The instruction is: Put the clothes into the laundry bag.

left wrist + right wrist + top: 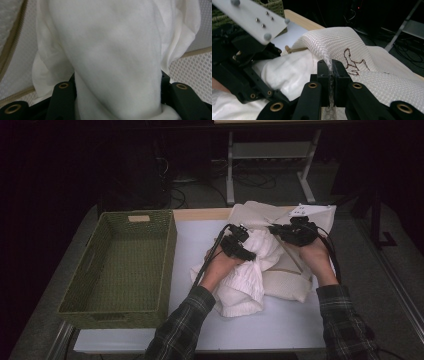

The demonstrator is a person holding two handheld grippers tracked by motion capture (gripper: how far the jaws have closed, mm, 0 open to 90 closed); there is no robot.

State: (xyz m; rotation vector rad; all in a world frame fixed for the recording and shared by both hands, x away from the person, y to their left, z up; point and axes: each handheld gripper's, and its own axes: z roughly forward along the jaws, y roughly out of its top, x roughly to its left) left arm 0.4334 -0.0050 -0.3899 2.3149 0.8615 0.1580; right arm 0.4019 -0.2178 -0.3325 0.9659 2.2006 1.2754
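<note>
A white garment (245,280) lies bunched on the table, partly on and in a cream mesh bag (287,285) with a tan zipper. My left gripper (241,245) is shut on a thick fold of the garment (110,50), which bulges up between its jaws, with the mesh bag (17,62) behind. My right gripper (296,232) is shut on a raised edge of the mesh bag (337,40), pinched between its jaws (331,67). The garment (289,70) sits just left of that pinch. Dark red stitching marks the bag.
A green woven basket (167,265) stands on the left of the white table top (270,325), with nothing inside. Past the far edge are a metal stand's legs (230,175) and cables on the floor. A white label (301,211) lies by the bag's far corner.
</note>
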